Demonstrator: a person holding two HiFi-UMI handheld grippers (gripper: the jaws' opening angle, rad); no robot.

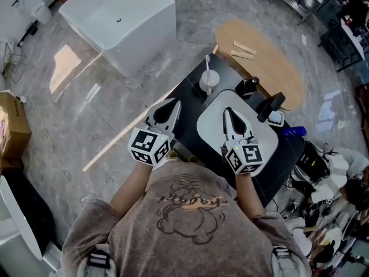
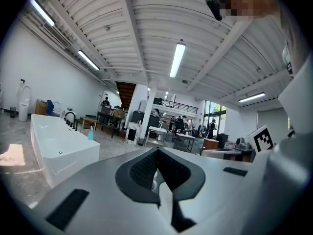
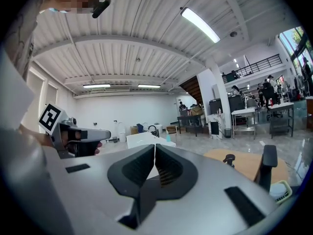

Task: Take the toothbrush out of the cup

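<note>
A white cup (image 1: 209,81) stands on the far part of the black counter (image 1: 190,91), with a white toothbrush (image 1: 208,62) upright in it. My left gripper (image 1: 174,102) hovers over the counter's left edge, a short way nearer than the cup, with nothing in it. In the left gripper view its jaws (image 2: 157,150) meet at the tips. My right gripper (image 1: 228,109) is over the white oval basin (image 1: 210,126), to the right of the cup and nearer. It is shut and empty, and its jaws (image 3: 155,146) touch in the right gripper view. Neither gripper touches the cup.
A black faucet (image 1: 248,86) and a black handle (image 1: 271,105) stand at the basin's far right. Behind the counter is an oval wooden table (image 1: 271,62). A white bathtub (image 1: 121,22) stands far left on the marble floor.
</note>
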